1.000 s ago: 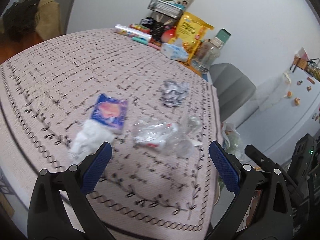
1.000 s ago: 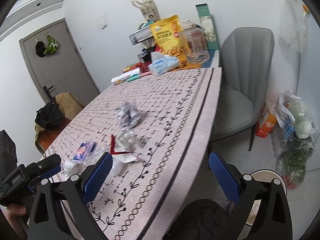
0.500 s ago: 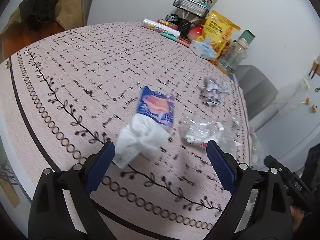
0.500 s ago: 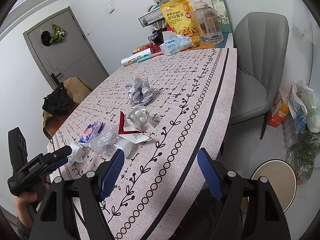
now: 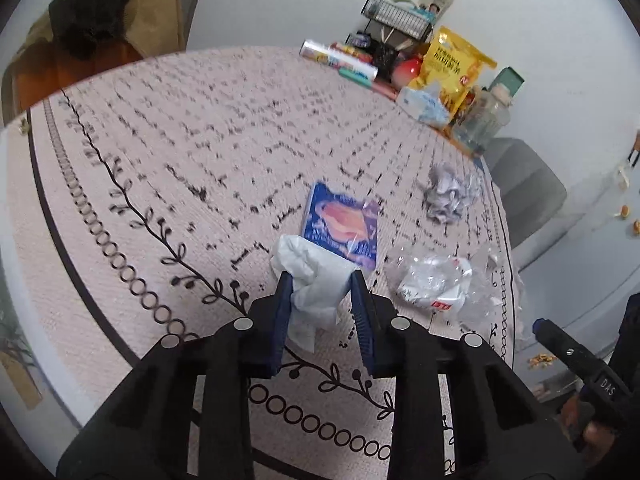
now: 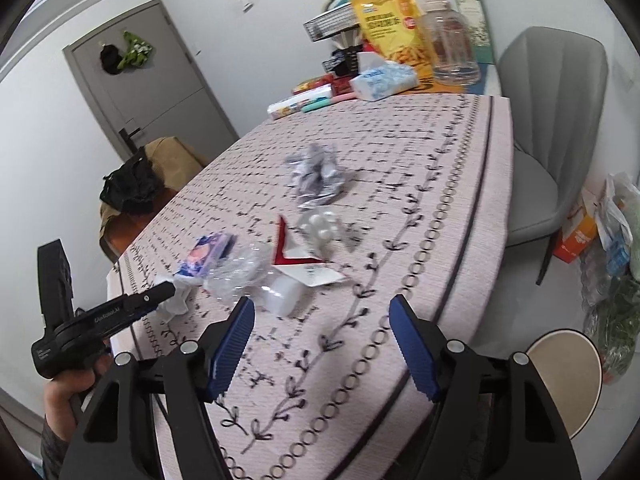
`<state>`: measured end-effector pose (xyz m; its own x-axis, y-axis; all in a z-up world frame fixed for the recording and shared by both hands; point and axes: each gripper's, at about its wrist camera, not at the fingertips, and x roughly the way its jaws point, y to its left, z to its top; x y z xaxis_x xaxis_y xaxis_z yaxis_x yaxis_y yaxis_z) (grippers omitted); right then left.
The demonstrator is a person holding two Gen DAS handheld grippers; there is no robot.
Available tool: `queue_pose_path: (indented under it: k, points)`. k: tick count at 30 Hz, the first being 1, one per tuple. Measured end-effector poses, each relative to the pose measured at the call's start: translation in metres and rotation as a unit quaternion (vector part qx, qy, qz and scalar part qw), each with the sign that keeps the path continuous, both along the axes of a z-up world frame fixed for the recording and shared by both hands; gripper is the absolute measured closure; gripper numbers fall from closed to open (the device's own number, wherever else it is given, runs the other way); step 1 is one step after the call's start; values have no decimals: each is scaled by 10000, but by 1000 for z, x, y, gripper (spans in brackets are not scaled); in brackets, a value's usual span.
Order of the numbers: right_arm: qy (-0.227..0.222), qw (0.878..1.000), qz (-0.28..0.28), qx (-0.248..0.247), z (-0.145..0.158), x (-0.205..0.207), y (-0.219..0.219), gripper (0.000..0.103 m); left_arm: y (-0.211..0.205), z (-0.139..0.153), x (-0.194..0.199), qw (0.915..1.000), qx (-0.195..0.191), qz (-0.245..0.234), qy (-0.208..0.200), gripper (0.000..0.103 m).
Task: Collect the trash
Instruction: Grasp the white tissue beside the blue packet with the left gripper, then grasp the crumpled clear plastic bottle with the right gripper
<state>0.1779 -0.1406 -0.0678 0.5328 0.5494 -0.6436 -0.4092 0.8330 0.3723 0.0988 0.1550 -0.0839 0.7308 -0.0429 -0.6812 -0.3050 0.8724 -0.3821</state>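
My left gripper point(image 5: 320, 280) has just been closing, and its blue fingers point(image 5: 282, 300) now pinch the crumpled white tissue point(image 5: 316, 280) between them on the tablecloth point(image 5: 160, 160). Just past the fingertips lies a blue snack wrapper point(image 5: 342, 226), touching the tissue. My right gripper point(image 6: 320, 312) has been closing too, but its fingers point(image 6: 412, 344) stand wide with nothing between them. A clear plastic wrapper point(image 6: 240, 268) sits just ahead of its left finger.
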Motion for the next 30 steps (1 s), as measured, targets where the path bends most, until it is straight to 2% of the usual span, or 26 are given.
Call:
queue_pose_path:
  k: [13,20,23,25,28,30]
  points:
    - [297,9960,778,-314,-25,20,64,34,16,2,-15,9996,-242,119,-70,74]
    - [90,9931,1096,-413,-25,37,86,21,19,4,-16,9996,-227,147,-71,74]
    - [-11,9910,1251,-471,-23,39,93,20,18,5,-16,9997,-201,146,-80,74]
    - [-30,9893,1371,-493,-23,37,97,22,18,5,-17,9997,-196,148,-85,74]
    - [-103,9850,1629,-560,-20,26,104,32,18,5,-17,9996,-210,164,-68,74]
    - [-130,9829,1738,-597,-21,18,105,45,18,5,-16,9996,-208,160,-61,74]
